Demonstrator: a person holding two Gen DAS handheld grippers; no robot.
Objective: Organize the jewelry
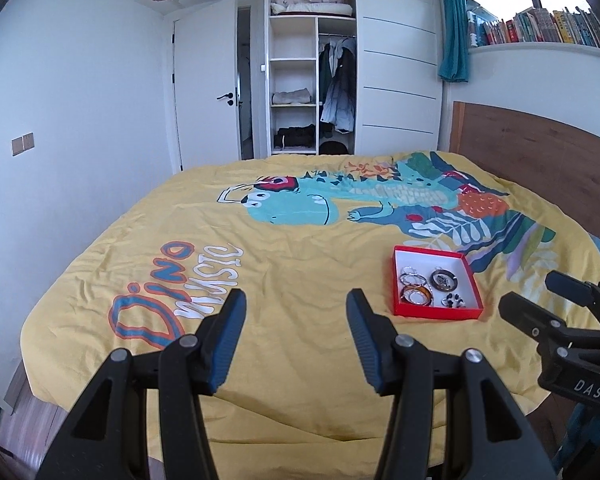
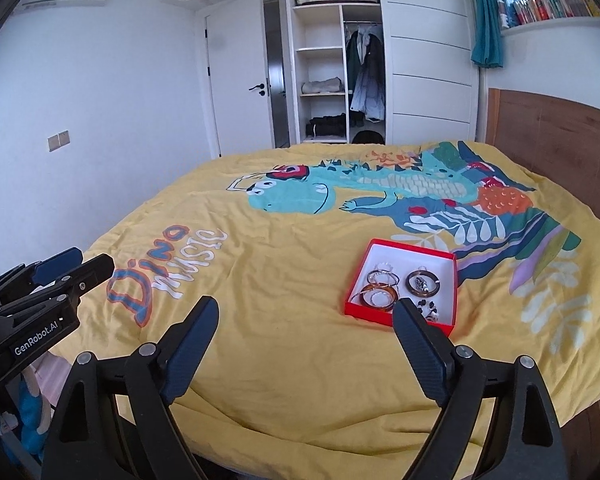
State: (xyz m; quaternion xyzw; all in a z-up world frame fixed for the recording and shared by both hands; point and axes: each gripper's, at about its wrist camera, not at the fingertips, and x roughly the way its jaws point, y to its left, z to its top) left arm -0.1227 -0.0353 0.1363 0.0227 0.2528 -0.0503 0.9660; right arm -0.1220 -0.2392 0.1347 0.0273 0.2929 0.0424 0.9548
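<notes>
A: Ahead and right of the left gripper (image 1: 296, 312): red box (image 1: 436, 312) on the yellow bedspread (image 1: 300, 260), bangles (image 1: 418, 294) and rings (image 1: 454, 302) inside.

B: Just beyond the right gripper (image 2: 306, 320), same box, beside its right fingertip.

A: Left jaws?

B: Spread apart, holding nothing.

A: Right jaws?

B: Spread wider, nothing between, over bare bedspread.

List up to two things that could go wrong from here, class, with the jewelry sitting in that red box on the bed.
1. The red box rests on a soft, wrinkled yellow quilt; pressing nearby might tip it and scatter the bangles.
2. The pieces lie crowded together, so the right gripper, open and empty, might snag two.
</notes>
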